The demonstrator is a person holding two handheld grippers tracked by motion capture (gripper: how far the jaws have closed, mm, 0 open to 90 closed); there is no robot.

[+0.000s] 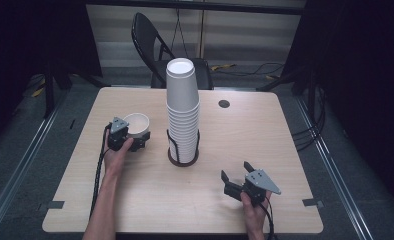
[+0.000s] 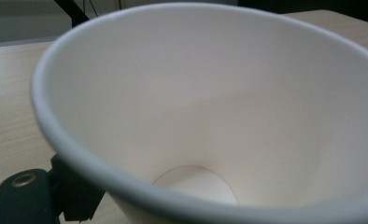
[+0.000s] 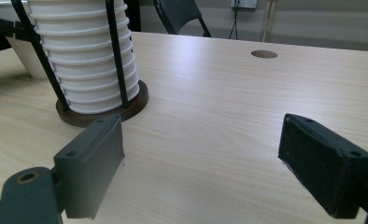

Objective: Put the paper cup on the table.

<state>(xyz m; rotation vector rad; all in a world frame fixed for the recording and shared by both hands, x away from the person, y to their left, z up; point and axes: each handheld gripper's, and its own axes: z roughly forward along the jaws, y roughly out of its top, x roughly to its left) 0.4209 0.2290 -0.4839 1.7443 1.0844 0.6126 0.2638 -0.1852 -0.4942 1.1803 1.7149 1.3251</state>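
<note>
Your left gripper (image 1: 135, 141) clamped the single white paper cup (image 1: 136, 124) upright, just left of the tall inverted stack (image 1: 182, 107); your right gripper (image 1: 235, 180) waited wide-jawed nearby.

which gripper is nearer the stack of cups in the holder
Left. The left gripper, holding a single paper cup, sits just left of the cup stack; the right gripper is farther off, front-right, open.

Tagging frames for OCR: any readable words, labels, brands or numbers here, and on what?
None can be read.
White paper cup held in the left tongs: plain, no print.
Tall stack of white paper cups in the black wire holder: plain.
Light wooden table: unmarked.
Open right tongs: no lettering visible.
</note>
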